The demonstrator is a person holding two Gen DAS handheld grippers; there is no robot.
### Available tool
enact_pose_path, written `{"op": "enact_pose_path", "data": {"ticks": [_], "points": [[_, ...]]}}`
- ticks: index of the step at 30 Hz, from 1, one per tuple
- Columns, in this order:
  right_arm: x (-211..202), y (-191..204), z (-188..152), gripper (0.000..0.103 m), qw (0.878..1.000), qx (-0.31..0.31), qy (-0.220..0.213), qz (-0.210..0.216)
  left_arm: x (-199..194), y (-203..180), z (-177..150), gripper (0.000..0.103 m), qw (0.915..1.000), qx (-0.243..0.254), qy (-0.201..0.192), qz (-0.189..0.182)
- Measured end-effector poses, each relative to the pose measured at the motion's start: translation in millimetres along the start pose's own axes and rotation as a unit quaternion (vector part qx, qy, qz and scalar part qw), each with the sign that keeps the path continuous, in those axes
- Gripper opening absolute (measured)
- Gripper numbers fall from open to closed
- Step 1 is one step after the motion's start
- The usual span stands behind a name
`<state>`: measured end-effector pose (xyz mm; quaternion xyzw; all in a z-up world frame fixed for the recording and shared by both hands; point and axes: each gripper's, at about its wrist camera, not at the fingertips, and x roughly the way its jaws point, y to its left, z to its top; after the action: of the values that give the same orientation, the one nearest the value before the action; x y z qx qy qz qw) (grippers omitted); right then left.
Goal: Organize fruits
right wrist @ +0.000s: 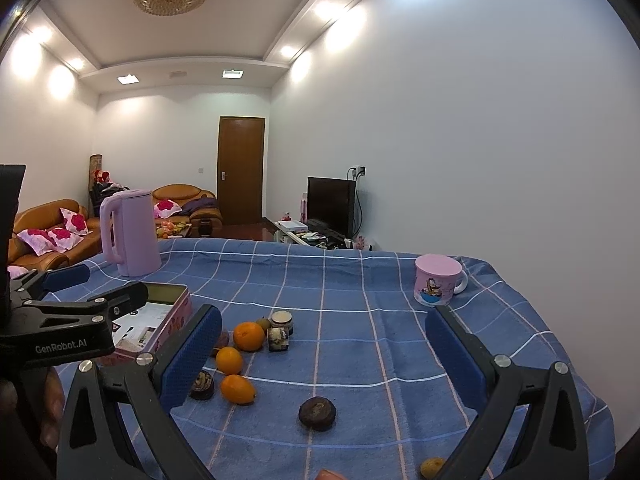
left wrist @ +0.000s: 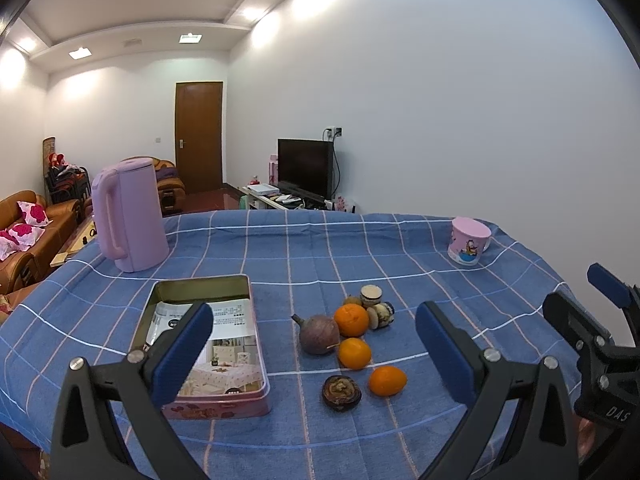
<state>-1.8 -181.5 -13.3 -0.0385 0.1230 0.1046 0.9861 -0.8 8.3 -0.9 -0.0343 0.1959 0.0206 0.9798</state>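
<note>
A pink tin sits open on the blue checked cloth, and the fruit lies just beside it, on the side away from the purple kettle. Three oranges are bunched there with a round purple fruit that touches one of them. A dark brown fruit rests near the tin's front corner. Another dark fruit lies by itself, farther from the tin, toward the near edge of the table. A small yellow fruit sits almost at that edge. Two little jars are behind the oranges.

The left claw is wide open and holds nothing. The right claw is wide open too, and empty.

I think the oranges are firm and a bit heavy, and they will roll if bumped. It looks best to pinch one across its fat middle. The dark fruits look old and soft, so a gentle squeeze seems wise.

Past the fruit, away from the tin, the cloth is bare all the way to the pink cup, so there is plenty of room to move. The yellow fruit could easily drop off the edge.
</note>
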Motion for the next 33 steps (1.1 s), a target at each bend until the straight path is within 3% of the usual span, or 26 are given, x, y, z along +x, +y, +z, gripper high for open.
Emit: {"op": "enact_pose_path", "data": {"ticks": [33], "points": [[4.2,8.3,-0.5,0.102,1.000,-0.006,0.003,0.010,1.5,4.8,-1.4,0.103,1.0000,-0.005,0.001,0.001]]}}
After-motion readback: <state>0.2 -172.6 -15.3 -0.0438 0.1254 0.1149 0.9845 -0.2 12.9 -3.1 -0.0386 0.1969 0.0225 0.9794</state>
